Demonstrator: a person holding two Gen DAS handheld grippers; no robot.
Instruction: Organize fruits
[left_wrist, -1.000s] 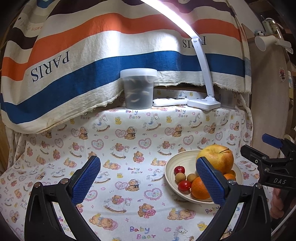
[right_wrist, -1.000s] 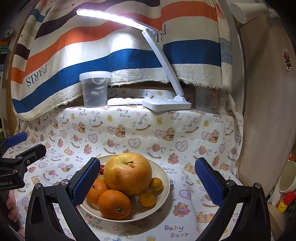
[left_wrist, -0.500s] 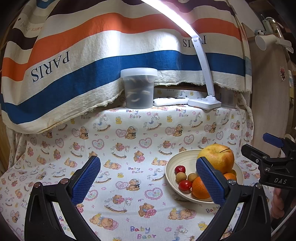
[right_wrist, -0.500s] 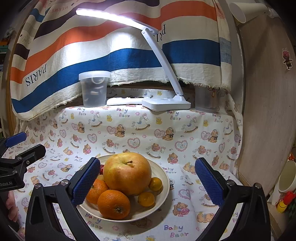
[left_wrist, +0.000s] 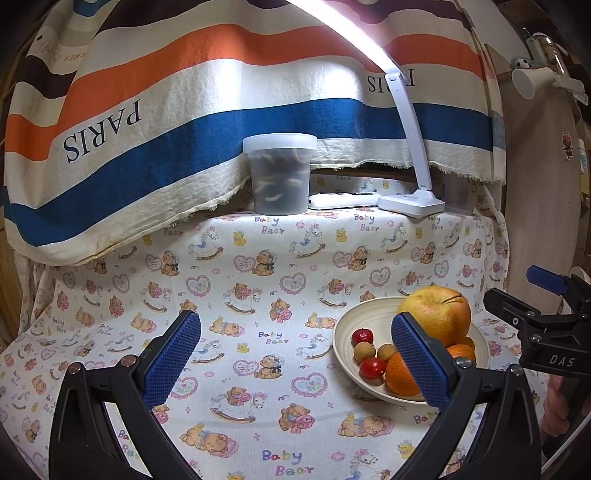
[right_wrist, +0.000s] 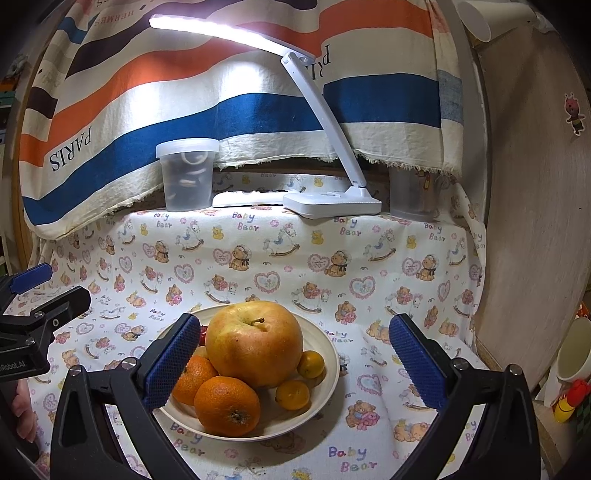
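A cream bowl (right_wrist: 328, 373) (left_wrist: 343, 332) on the bear-print cloth holds a large yellow-red apple (right_wrist: 254, 343) (left_wrist: 436, 321), oranges (right_wrist: 227, 405) (left_wrist: 402, 374), small kumquats (right_wrist: 293, 395), red cherry tomatoes (left_wrist: 372, 367) and brown longans (left_wrist: 364, 352). My right gripper (right_wrist: 295, 365) stands open just in front of the bowl, its left pad beside an orange, nothing held. My left gripper (left_wrist: 295, 362) is open over bare cloth left of the bowl, its right pad overlapping the bowl's fruit in view.
At the back stand a lidded plastic tub (left_wrist: 279, 173), a white remote (left_wrist: 343, 200), a white desk lamp (left_wrist: 412, 203) and a striped hanging cloth (left_wrist: 147, 122). A wooden panel (right_wrist: 535, 221) bounds the right side; a mug (right_wrist: 572, 354) sits beyond the table's right edge.
Both views have shifted only slightly; the bowl and fruit stay put, and both grippers remain open.
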